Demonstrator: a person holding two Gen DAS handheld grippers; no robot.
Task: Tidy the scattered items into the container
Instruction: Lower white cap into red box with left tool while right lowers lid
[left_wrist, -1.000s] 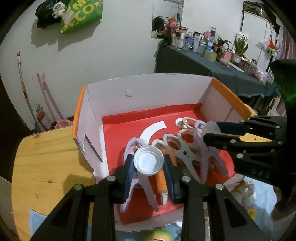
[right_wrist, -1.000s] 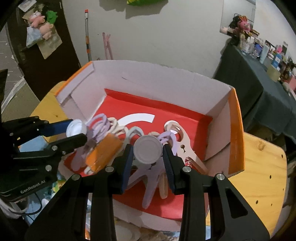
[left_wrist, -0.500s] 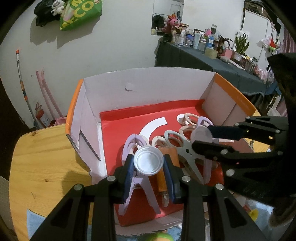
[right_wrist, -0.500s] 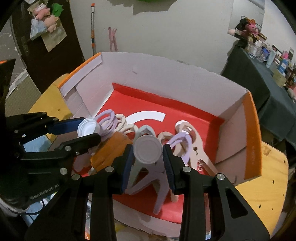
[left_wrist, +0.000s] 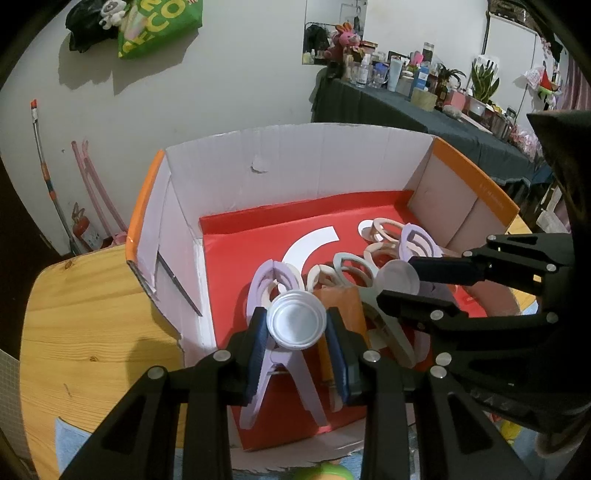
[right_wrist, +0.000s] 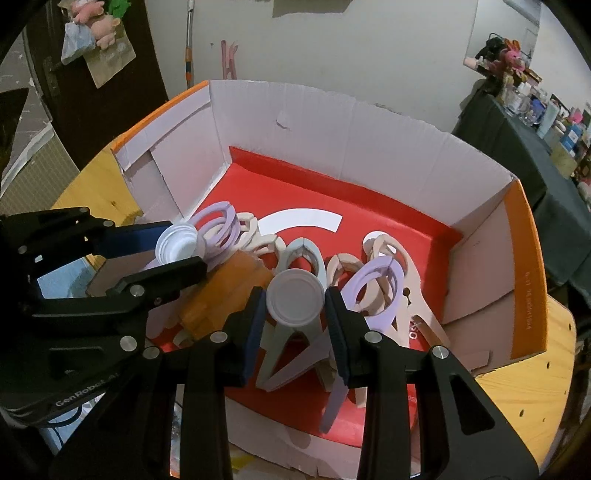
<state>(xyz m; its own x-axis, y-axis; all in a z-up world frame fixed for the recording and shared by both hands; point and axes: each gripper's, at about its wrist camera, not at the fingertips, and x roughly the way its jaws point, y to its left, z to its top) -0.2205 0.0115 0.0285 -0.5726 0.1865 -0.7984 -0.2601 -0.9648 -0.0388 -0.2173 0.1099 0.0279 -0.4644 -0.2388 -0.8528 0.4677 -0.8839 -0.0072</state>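
A cardboard box (left_wrist: 295, 173) with a red floor, white walls and orange rims stands on the wooden table. Several big clothes pegs lie in it: lilac (left_wrist: 280, 369), beige (right_wrist: 417, 295) and grey-green (right_wrist: 291, 350). An orange block (right_wrist: 229, 291) lies among them. My left gripper (left_wrist: 296, 326) hangs over the box's near left part, shut on a white bottle cap (left_wrist: 297, 319) whose hollow side faces the camera. My right gripper (right_wrist: 295, 301) is shut on a second white cap (right_wrist: 295, 293), flat side up, above the pegs. Each gripper shows in the other's view: right gripper (left_wrist: 399, 278), left gripper (right_wrist: 177, 248).
The round wooden table (left_wrist: 81, 314) extends left of the box (right_wrist: 332, 122) and right of it too. A blue cloth (left_wrist: 66, 435) lies at its near edge. A dark-draped side table (left_wrist: 424, 107) crowded with bottles stands behind. A broom (left_wrist: 48, 177) leans on the wall.
My right gripper has come slightly lower and further over the box, closer to the left one. The left gripper has stayed put. Both caps remain gripped.
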